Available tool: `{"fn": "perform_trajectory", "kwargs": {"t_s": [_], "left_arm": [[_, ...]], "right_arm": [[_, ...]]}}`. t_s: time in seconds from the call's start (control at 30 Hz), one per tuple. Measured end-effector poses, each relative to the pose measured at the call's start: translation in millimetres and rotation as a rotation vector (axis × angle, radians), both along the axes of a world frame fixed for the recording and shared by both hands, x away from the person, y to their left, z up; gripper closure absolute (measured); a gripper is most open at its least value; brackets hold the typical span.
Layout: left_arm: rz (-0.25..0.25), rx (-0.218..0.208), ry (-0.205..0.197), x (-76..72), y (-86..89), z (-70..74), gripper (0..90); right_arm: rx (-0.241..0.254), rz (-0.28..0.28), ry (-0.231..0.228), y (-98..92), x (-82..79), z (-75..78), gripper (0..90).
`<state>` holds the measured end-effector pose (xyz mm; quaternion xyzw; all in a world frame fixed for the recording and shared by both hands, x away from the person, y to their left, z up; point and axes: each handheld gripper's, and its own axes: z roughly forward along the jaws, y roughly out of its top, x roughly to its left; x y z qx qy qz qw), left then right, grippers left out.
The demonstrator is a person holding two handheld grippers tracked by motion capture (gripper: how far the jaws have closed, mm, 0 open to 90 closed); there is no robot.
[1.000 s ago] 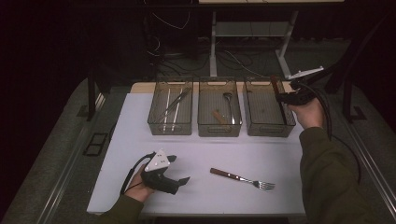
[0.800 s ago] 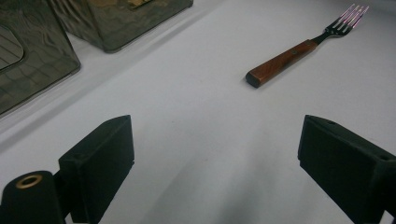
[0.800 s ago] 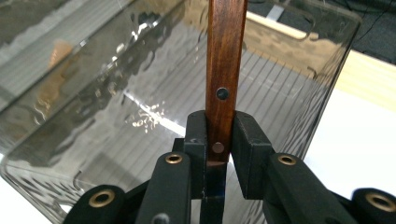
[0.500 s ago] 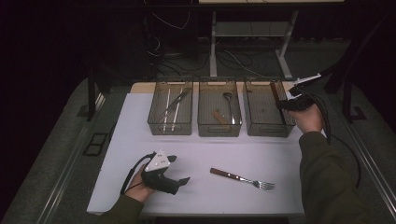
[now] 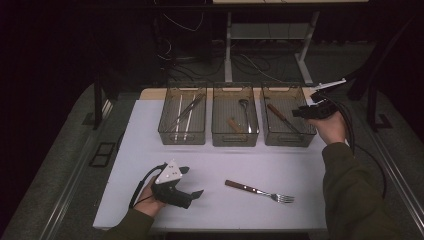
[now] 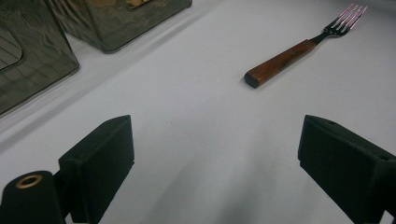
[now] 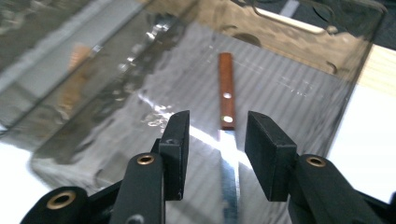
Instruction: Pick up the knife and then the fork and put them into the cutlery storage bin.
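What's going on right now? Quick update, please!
Left gripper open, resting on table, facing fork. Right gripper open above right bin, knife lying inside. Nothing in the way.

Dark floor (image 5: pixel 60 165), cables (image 5: pixel 250 62) behind.

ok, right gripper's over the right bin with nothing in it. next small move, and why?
Probably draw the right gripper back from the right bin toward the fork: its jaws are apart and empty, the knife already lies in the bin, and the fork alone lies loose on the table.
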<state>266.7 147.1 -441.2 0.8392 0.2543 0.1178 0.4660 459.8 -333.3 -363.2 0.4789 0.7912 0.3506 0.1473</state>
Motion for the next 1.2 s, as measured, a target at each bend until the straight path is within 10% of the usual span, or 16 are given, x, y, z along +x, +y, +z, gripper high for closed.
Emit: {"fn": "perform_trajectory", "kwargs": {"t_s": [0.5, 1.2], "left_arm": [[0.002, 0.006, -0.004, 0.1, 0.8, 0.0, 9.2], [0.007, -0.006, 0.009, 0.2, 2.2, -0.1, 9.2]], "right_arm": [[0.102, 0.139, -0.027, 16.0, -56.6, 19.6, 48.6], [0.056, 0.422, -0.027, 73.7, -129.0, -9.3, 43.7]]}}
